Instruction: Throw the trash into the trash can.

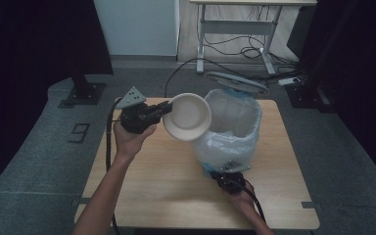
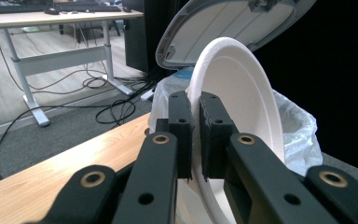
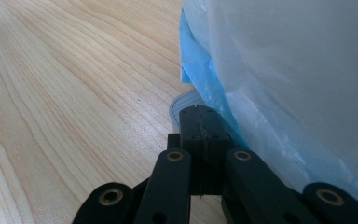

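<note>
My left gripper (image 1: 168, 107) is shut on the rim of a white paper bowl (image 1: 188, 116) and holds it on edge above the table, just left of the pedal bin (image 1: 232, 129). In the left gripper view the pads (image 2: 214, 126) pinch the bowl's rim (image 2: 242, 88), with the bin's raised grey lid (image 2: 223, 28) right behind it. The bin is lined with a white bag (image 1: 225, 142) and its lid (image 1: 236, 82) stands open. My right gripper (image 1: 223, 175) is low at the bin's near base. Its jaws are shut, and the tips (image 3: 199, 112) rest on the grey pedal (image 3: 179, 105).
The wooden table (image 1: 166, 186) has bare room to the left and in front of the bin. A blue liner edge (image 3: 196, 60) shows under the white bag (image 3: 298, 70). Behind the table, a desk (image 1: 235, 24) with cables stands on the grey floor.
</note>
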{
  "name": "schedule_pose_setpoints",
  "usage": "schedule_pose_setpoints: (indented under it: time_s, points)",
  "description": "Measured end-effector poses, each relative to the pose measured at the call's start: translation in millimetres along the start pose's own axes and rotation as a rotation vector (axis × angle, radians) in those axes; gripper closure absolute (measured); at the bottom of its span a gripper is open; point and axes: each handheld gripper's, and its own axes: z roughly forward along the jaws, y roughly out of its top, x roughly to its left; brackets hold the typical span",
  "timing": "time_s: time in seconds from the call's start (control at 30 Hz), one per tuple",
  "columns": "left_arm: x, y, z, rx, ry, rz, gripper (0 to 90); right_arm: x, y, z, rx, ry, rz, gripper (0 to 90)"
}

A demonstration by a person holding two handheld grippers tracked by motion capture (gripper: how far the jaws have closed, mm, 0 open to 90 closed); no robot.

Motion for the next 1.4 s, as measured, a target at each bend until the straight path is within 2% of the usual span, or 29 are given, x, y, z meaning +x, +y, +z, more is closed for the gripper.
schedule_pose_setpoints:
  time_s: [1.4]
  points:
    - [-12.3, 24.8, 32.7, 0.017, -0.017, 0.023, 84.7, -0.2, 0.0, 0.0, 0.001, 0.000, 0.002, 89.5]
